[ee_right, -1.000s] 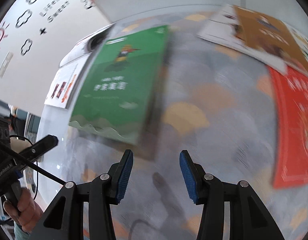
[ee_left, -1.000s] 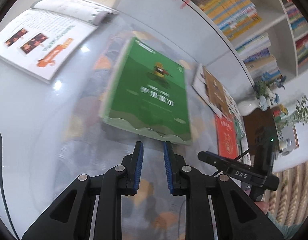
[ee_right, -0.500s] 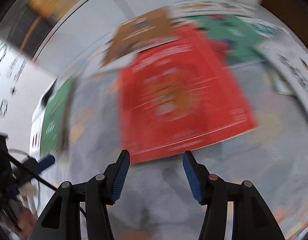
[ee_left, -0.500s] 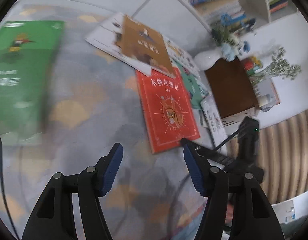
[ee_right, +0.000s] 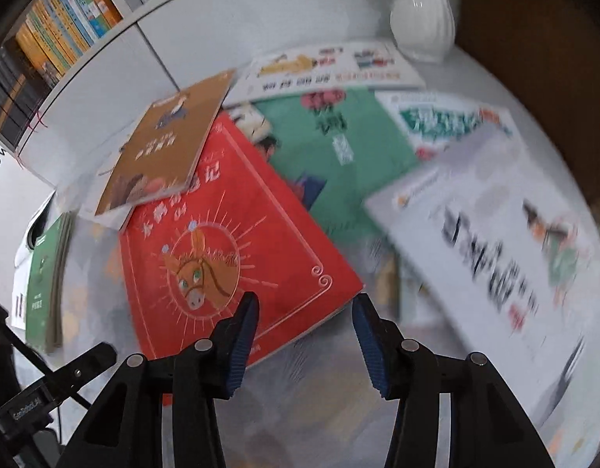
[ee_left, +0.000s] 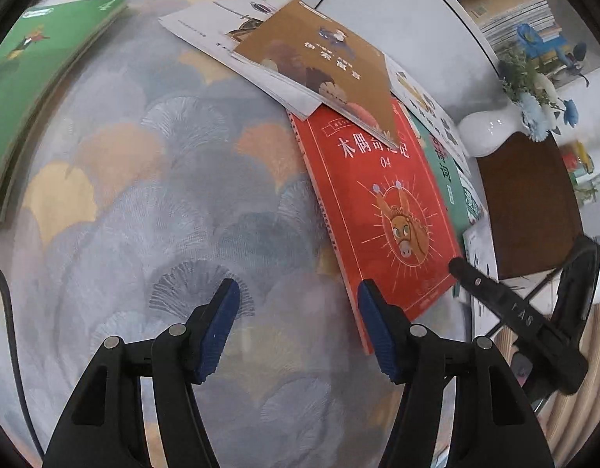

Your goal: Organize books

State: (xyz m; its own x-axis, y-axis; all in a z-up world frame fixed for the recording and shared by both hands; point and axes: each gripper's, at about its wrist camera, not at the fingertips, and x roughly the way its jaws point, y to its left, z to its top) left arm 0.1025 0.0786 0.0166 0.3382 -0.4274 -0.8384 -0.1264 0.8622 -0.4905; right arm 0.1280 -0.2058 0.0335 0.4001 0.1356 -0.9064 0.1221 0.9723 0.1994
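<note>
A red book with a donkey on its cover (ee_left: pixel 381 202) lies flat on the patterned cloth; it also shows in the right wrist view (ee_right: pixel 229 249). A brown book (ee_left: pixel 319 62) overlaps its far corner and lies on white booklets. A green book (ee_left: pixel 30 78) lies apart at the far left. My left gripper (ee_left: pixel 296 308) is open and empty, with the red book's near corner beside its right finger. My right gripper (ee_right: pixel 305 319) is open and empty, its fingers either side of the red book's near right corner. The right gripper also shows in the left wrist view (ee_left: pixel 494 300).
Teal books (ee_right: pixel 338 144) and a white booklet (ee_right: pixel 494 226) lie to the right of the red book. A white vase with flowers (ee_left: pixel 491 132) and a brown board (ee_left: pixel 530 202) stand at the right. Bookshelves (ee_right: pixel 58 31) run along the back.
Both grippers have swung from the green book over to the red book. The left gripper's jaws have opened wide. The green book now lies at the far left.
</note>
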